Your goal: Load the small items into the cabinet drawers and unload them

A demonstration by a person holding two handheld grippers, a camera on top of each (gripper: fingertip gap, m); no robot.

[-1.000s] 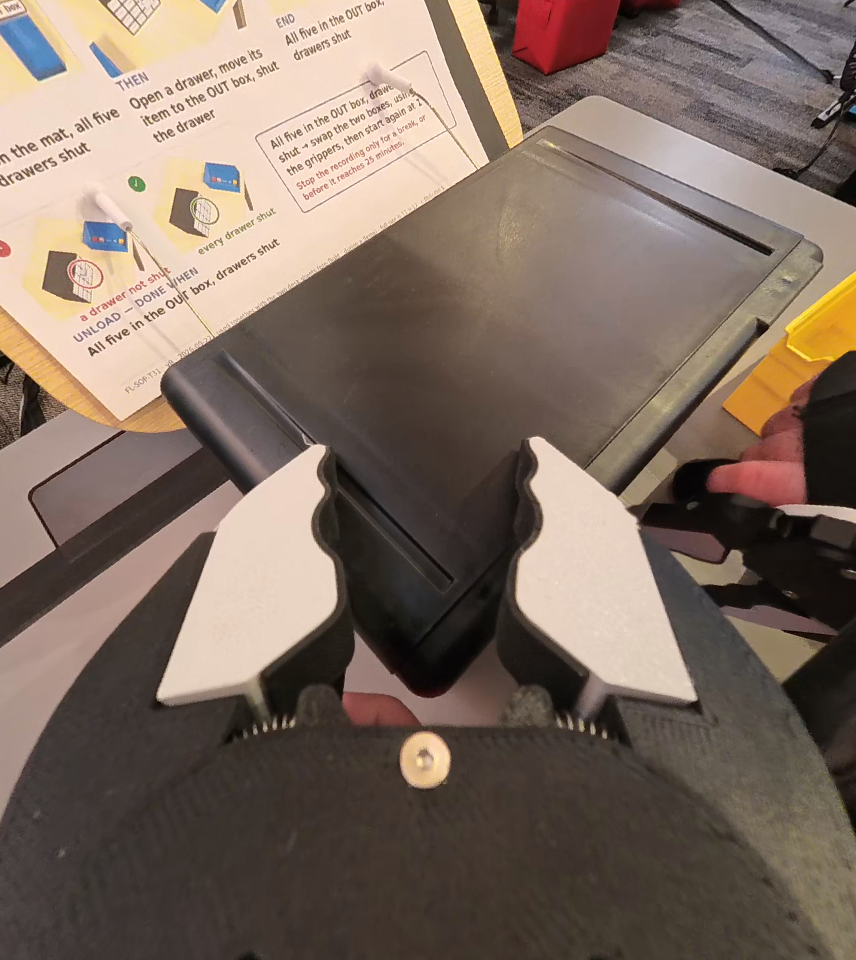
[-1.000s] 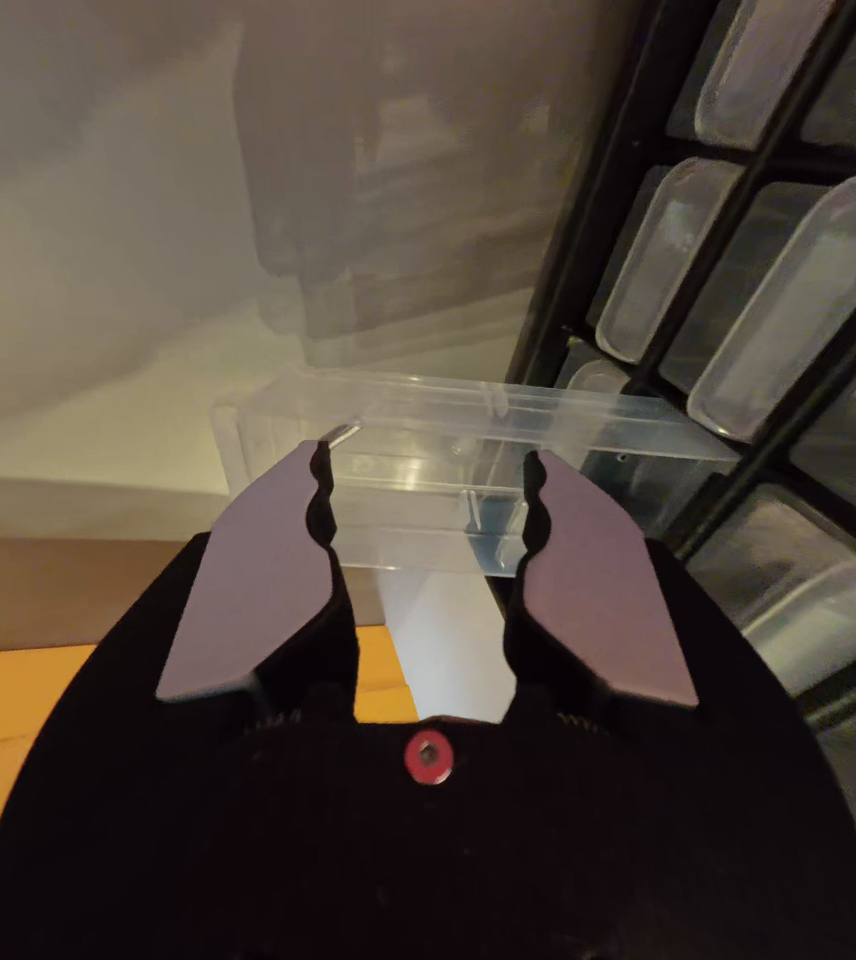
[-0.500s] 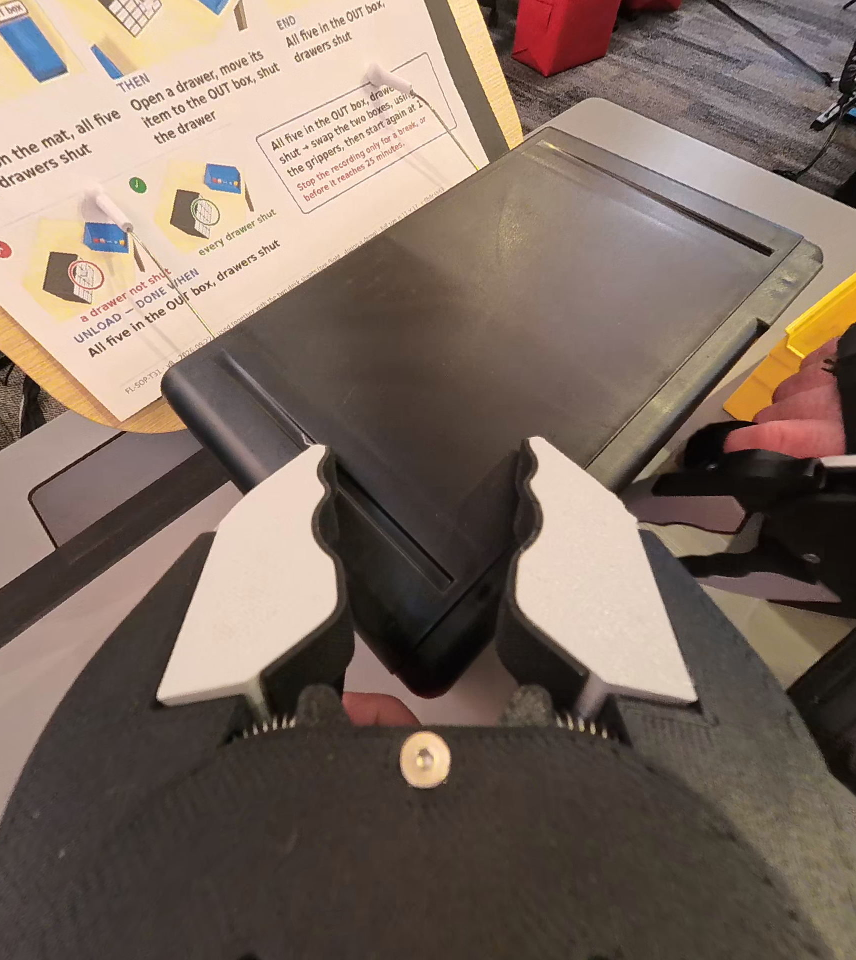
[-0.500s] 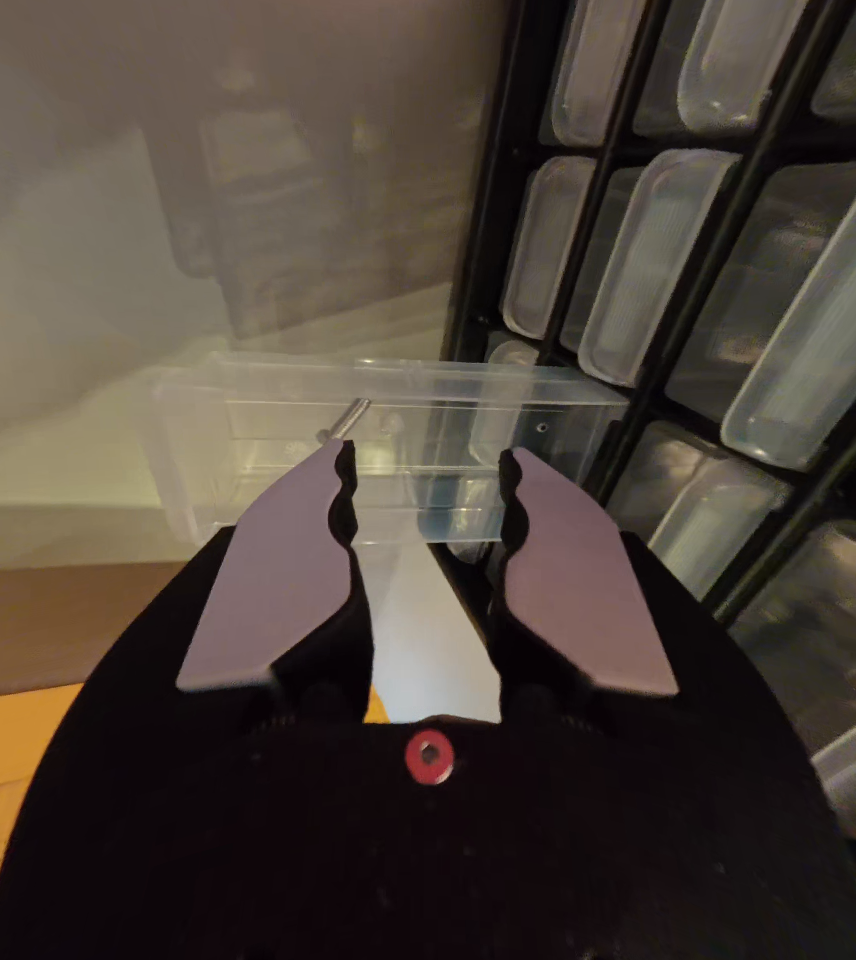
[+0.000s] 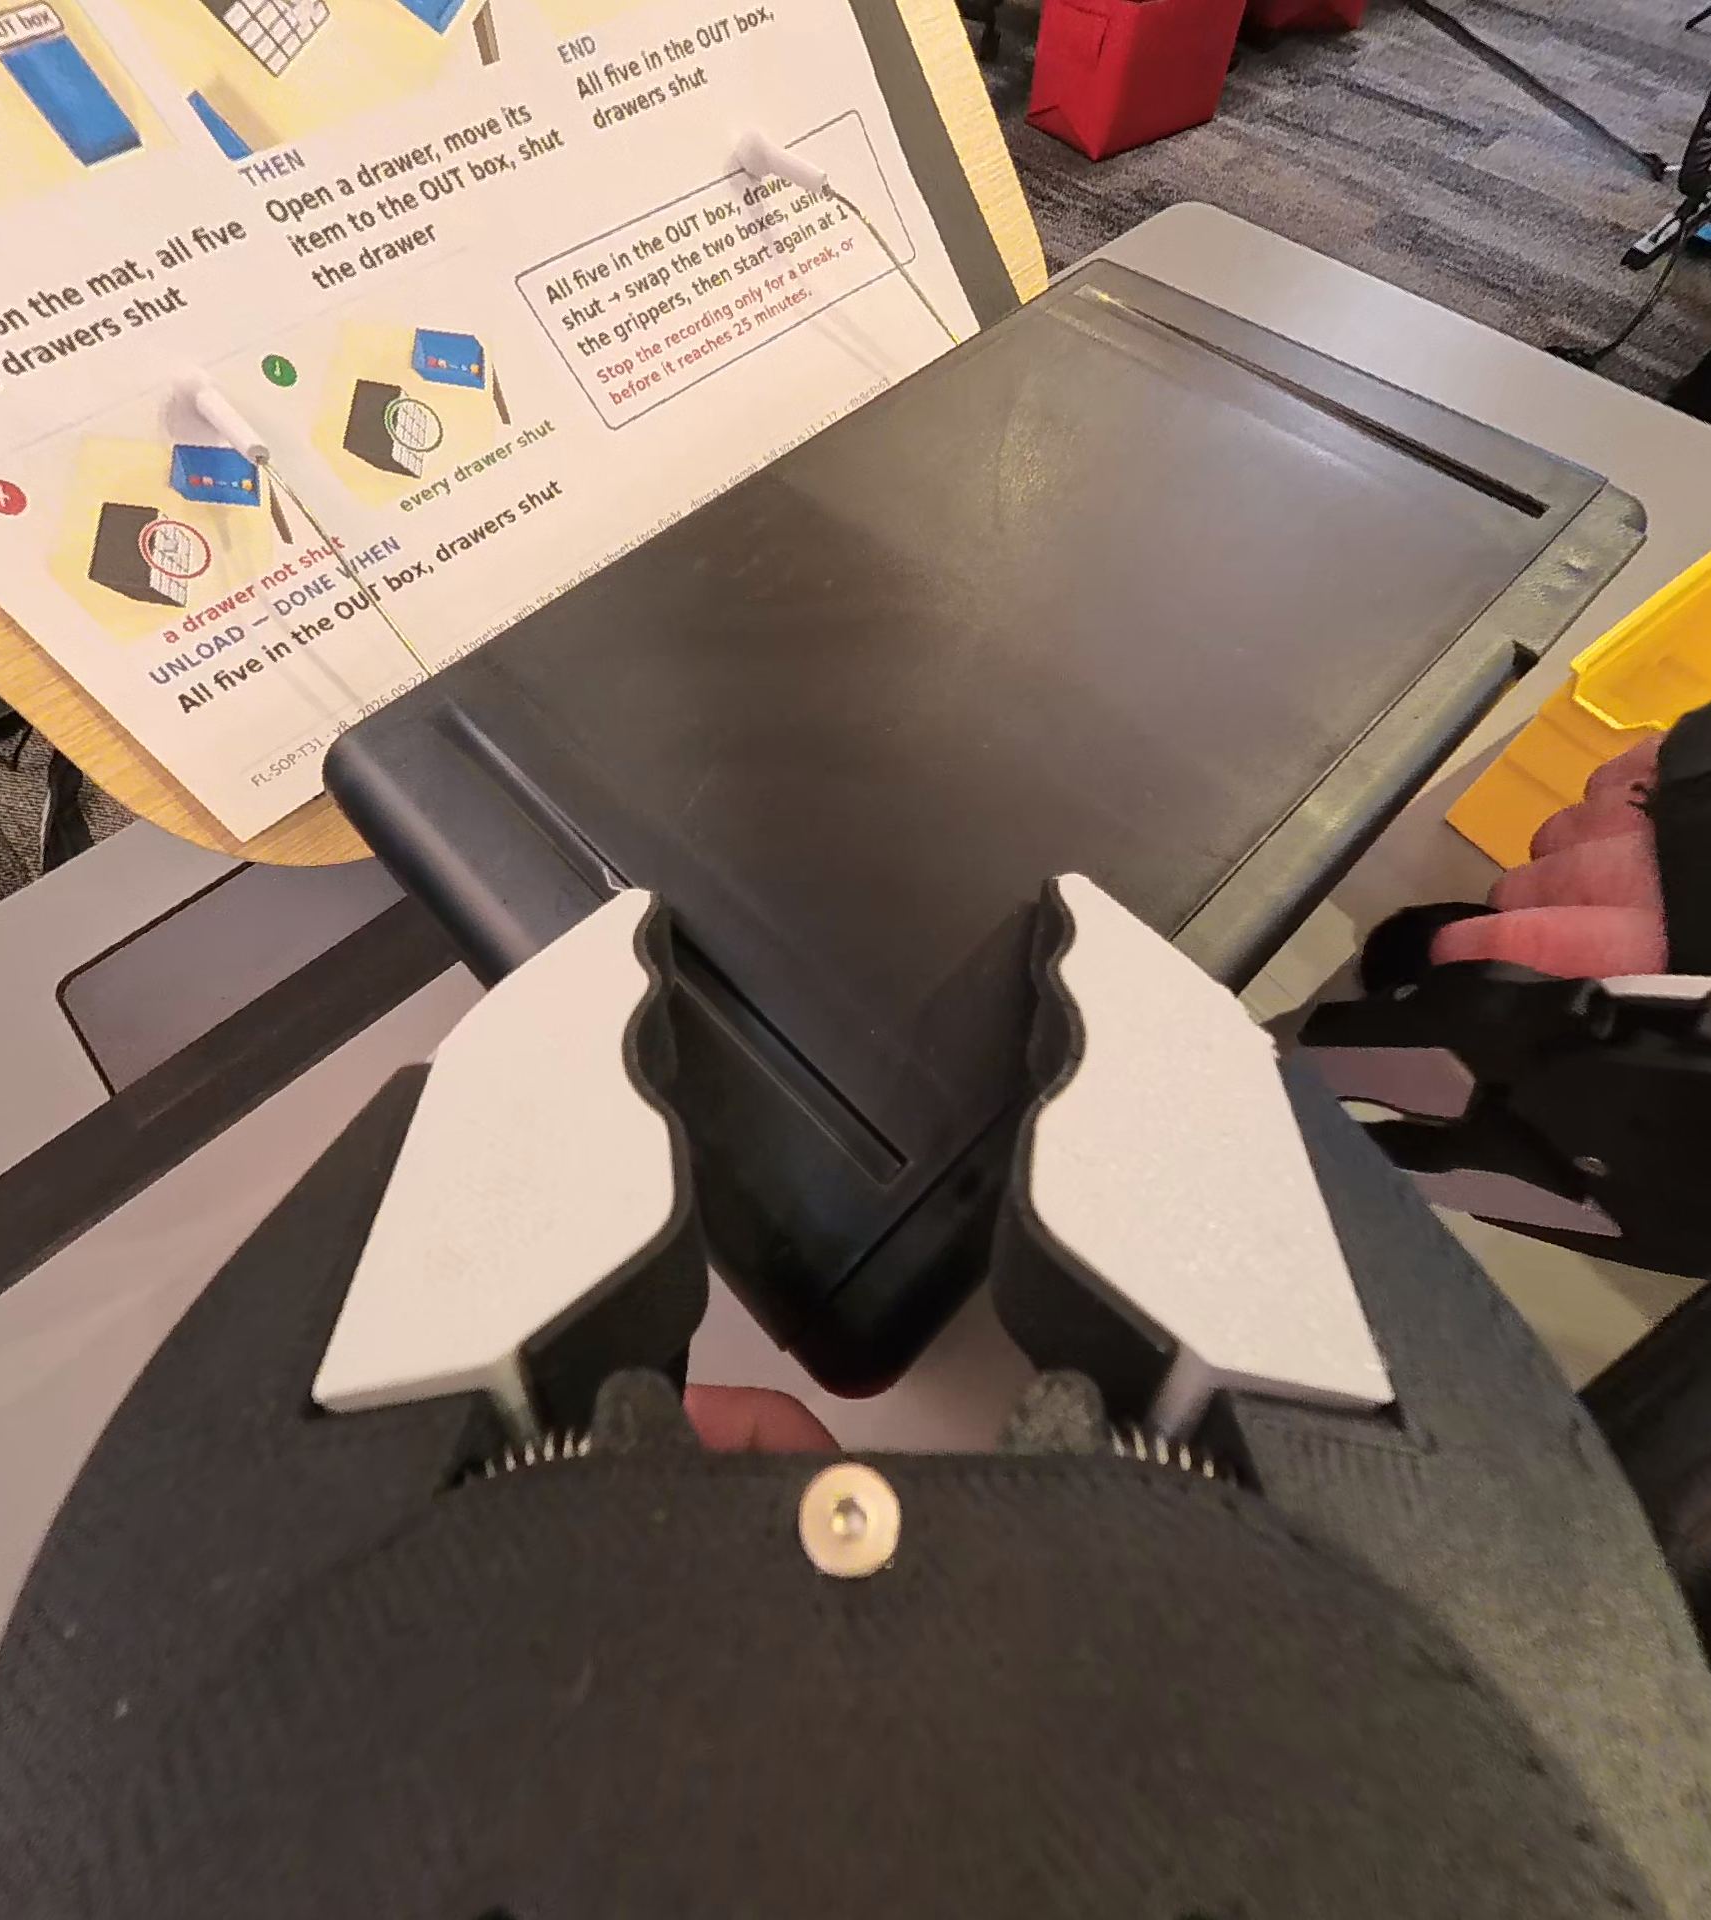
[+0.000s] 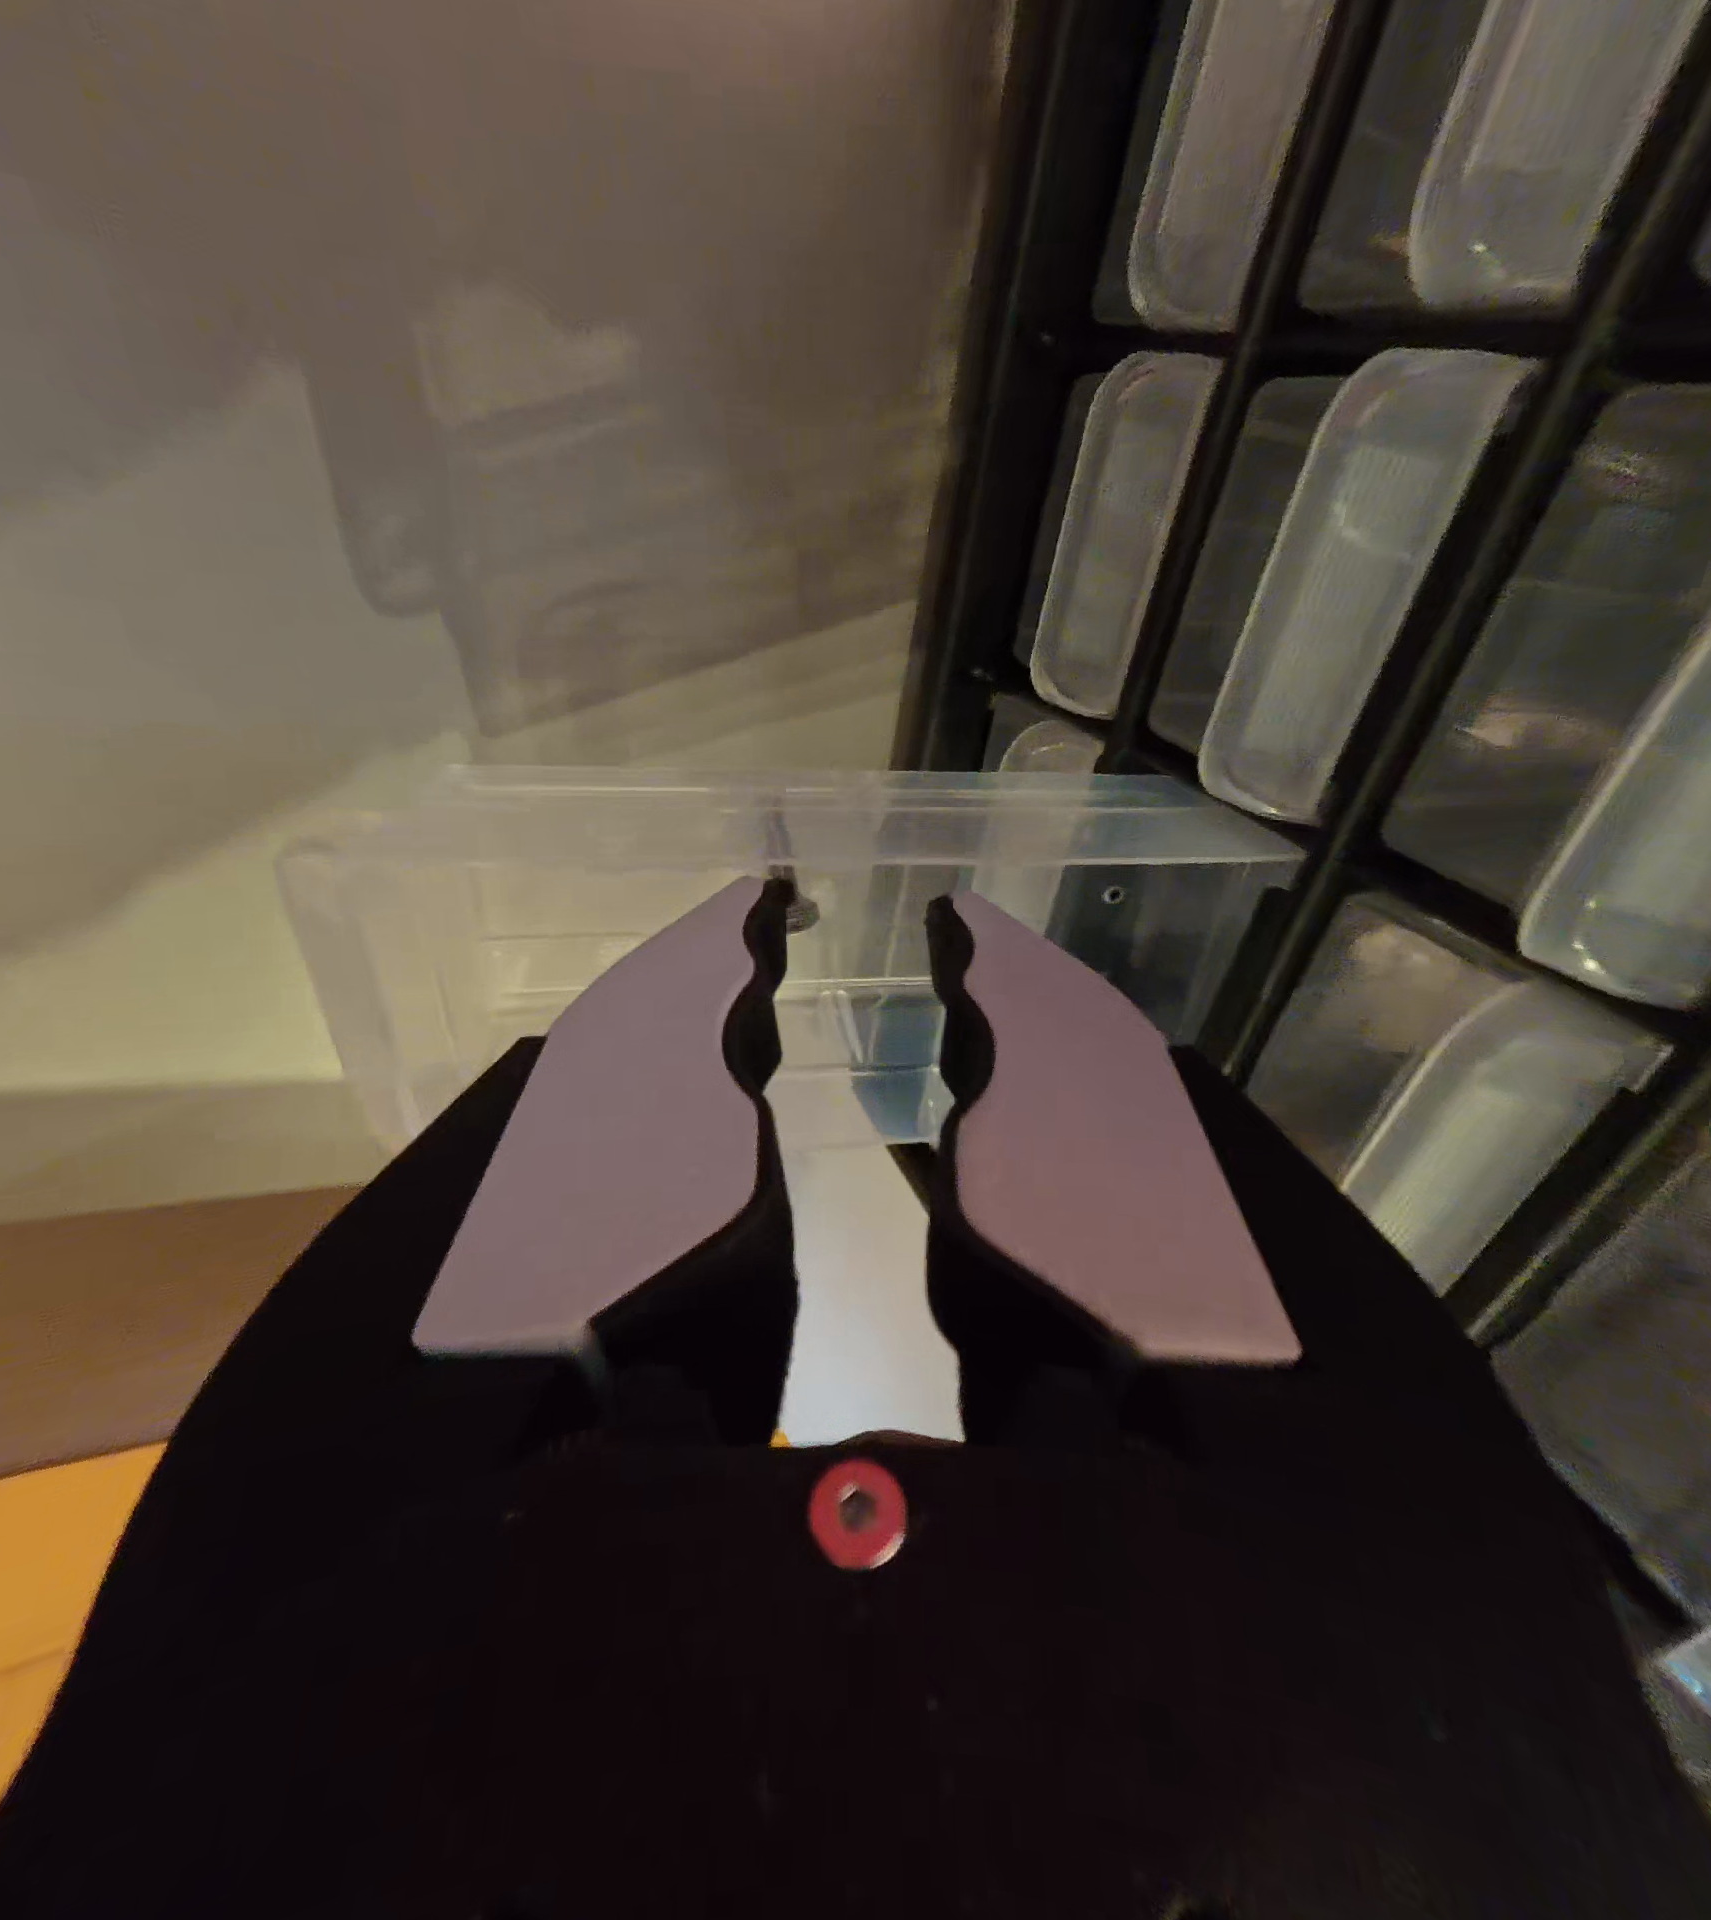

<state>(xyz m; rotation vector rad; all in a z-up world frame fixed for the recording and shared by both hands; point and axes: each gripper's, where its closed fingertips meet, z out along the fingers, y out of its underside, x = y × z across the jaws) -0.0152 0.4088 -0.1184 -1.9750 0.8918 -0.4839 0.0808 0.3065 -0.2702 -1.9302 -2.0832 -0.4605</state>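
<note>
The black cabinet [image 5: 986,675] lies under my left gripper [image 5: 846,904], which is open and straddles its near corner. In the right wrist view the cabinet's front [image 6: 976,416] shows a grid of clear drawers. One clear drawer [image 6: 1038,831] is pulled out to the left. My right gripper [image 6: 856,904] is just above this drawer with its jaws narrowed but still apart. A small metal item [image 6: 801,914] lies in the drawer beside the left fingertip. I cannot tell if the finger touches it. My right gripper also shows at the right of the left wrist view [image 5: 1402,1132], held by a gloved hand.
A yellow bin [image 5: 1682,665] stands right of the cabinet. A printed instruction sheet on a wooden board [image 5: 415,312] leans behind it. The cabinet stands on a grey table [image 5: 103,1195]. A red box [image 5: 1131,73] sits on the carpet beyond.
My right gripper's jaws have narrowed and it has moved in closer over the open drawer. My left gripper has stayed open on the cabinet's corner.
</note>
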